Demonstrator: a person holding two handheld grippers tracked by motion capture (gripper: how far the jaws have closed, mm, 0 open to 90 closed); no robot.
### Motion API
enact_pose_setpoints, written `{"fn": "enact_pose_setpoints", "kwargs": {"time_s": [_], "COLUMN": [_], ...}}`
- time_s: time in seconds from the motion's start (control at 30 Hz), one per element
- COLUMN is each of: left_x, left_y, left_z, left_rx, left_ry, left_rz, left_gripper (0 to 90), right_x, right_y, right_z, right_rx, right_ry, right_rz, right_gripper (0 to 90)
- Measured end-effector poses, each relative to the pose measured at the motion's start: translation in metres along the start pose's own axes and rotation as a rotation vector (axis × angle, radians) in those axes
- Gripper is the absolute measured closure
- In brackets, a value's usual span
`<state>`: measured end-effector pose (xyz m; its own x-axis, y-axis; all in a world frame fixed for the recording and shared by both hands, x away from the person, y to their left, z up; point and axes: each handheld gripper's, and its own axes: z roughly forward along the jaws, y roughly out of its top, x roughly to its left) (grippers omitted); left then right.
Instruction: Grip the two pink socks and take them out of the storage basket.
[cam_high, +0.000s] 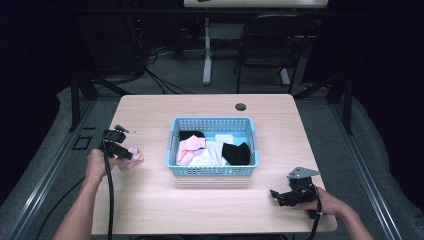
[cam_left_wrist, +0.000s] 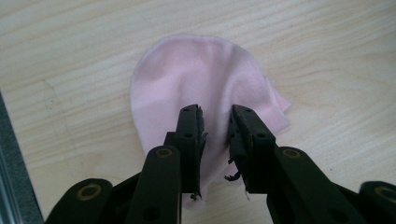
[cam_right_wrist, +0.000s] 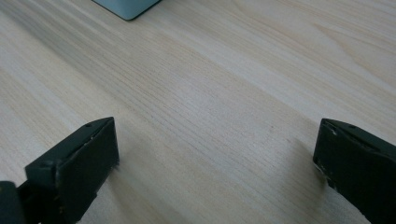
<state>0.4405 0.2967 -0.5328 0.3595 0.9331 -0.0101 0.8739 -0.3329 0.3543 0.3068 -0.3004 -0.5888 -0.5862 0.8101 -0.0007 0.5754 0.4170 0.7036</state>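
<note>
Pink sock (cam_left_wrist: 201, 88) is laid flat on the bench (cam_high: 210, 205), left of the blue basket (cam_high: 214, 171). The left gripper (cam_left_wrist: 215, 122) is held over it, slightly parted, pads not pressing the cloth. The right gripper (cam_right_wrist: 215, 154) is spread wide over bare wood.

The high view is evenly lit from above on the table (cam_high: 150, 115), while the room around it sinks into near-black and the picture looks soft and low in detail. In the left gripper view the wood grain is sharp and the near jaws slightly soft. The right gripper view is bright, with blurred jaws and faint shadows beside them.
</note>
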Motion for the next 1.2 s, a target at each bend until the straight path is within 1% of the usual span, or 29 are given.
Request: {"fn": "enact_pose_setpoints", "kwargs": {"time_s": [0.07, 0.1, 0.17, 0.2, 0.23, 0.27, 0.33, 0.4, 0.43, 0.47, 0.57, 0.6, 0.63, 0.67, 0.7, 0.73, 0.77, 0.8, 0.87, 0.9, 0.97, 1.2], "left_x": [0.002, 0.002, 0.003, 0.003, 0.004, 0.005, 0.005, 0.005, 0.004, 0.003, -0.004, -0.007, -0.01, -0.014, -0.021, -0.023, -0.023, -0.028, -0.035, -0.038, -0.043, -0.057], "left_y": [-0.001, -0.002, -0.002, -0.003, -0.004, -0.004, -0.005, -0.005, -0.005, -0.004, -0.001, 0.001, 0.002, 0.004, 0.009, 0.011, 0.011, 0.014, 0.019, 0.021, 0.026, 0.039], "left_z": [-0.001, -0.003, -0.007, -0.01, -0.014, -0.017, -0.026, -0.034, -0.038, -0.043, -0.056, -0.062, -0.066, -0.07, -0.077, -0.08, -0.08, -0.083, -0.087, -0.088, -0.09, -0.087], "left_rx": [-0.01, -0.017, -0.03, -0.05, -0.053, -0.061, -0.094, -0.118, -0.13, -0.144, -0.181, -0.195, -0.207, -0.217, -0.234, -0.239, -0.239, -0.245, -0.257, -0.258, -0.263, -0.235], "left_ry": [-0.012, -0.006, 0.003, 0.004, -0.008, -0.013, -0.019, -0.029, -0.032, -0.037, -0.043, -0.051, -0.05, -0.053, -0.06, -0.06, -0.06, -0.062, -0.074, -0.071, -0.077, -0.093], "left_rz": [-0.009, -0.014, -0.024, -0.034, -0.037, -0.043, -0.046, -0.044, -0.039, -0.036, -0.009, 0.004, 0.02, 0.026, 0.048, 0.057, 0.057, 0.072, 0.088, 0.099, 0.109, 0.153], "left_gripper": [67.4, 63.9, 51.9, 42.1, 42.1, 38.2, 32.6, 27.2, 22.4, 22.4, 15.7, 15.1, 14.5, 11.3, 10.0, 8.2, 7.0, 7.0, 4.6, 3.7, 3.0, 2.2], "right_x": [0.0, 0.0, 0.0, 0.0, 0.0, 0.0, 0.0, 0.0, 0.0, 0.0, 0.0, 0.0, 0.0, 0.0, 0.0, 0.0, 0.0, 0.0, 0.0, 0.0, 0.0, 0.0], "right_y": [0.0, 0.0, 0.0, 0.0, 0.0, 0.0, 0.0, 0.0, 0.0, 0.0, 0.0, 0.0, 0.0, 0.0, 0.0, 0.0, 0.0, 0.0, 0.0, 0.0, 0.0, 0.0], "right_z": [0.0, 0.0, 0.0, 0.0, 0.0, 0.0, 0.0, 0.0, 0.0, 0.0, 0.0, 0.0, 0.0, 0.0, 0.0, 0.0, 0.0, 0.0, 0.0, 0.0, 0.0, 0.0], "right_rx": [0.001, 0.0, 0.001, -0.001, -0.001, -0.001, 0.001, -0.001, -0.001, 0.001, 0.0, -0.001, 0.0, 0.0, 0.0, 0.0, 0.0, 0.0, 0.001, 0.0, 0.0, 0.0], "right_ry": [0.0, 0.0, 0.0, 0.0, 0.0, 0.0, 0.0, 0.0, 0.0, 0.0, 0.0, 0.0, 0.0, 0.0, 0.0, 0.0, 0.0, 0.0, 0.0, -0.001, -0.001, 0.0], "right_rz": [-0.002, -0.001, -0.002, -0.001, 0.0, 0.0, -0.002, -0.001, -0.001, -0.002, -0.001, -0.001, -0.002, -0.002, -0.001, -0.002, -0.002, -0.002, -0.002, -0.002, -0.002, -0.002], "right_gripper": [0.0, 0.0, 0.0, 0.0, 0.0, 0.0, 0.0, 0.0, 0.0, 0.0, 0.0, 0.0, 0.0, 0.0, 0.0, 0.0, 0.0, 0.0, 0.0, 0.0, 0.0, 0.0]}}
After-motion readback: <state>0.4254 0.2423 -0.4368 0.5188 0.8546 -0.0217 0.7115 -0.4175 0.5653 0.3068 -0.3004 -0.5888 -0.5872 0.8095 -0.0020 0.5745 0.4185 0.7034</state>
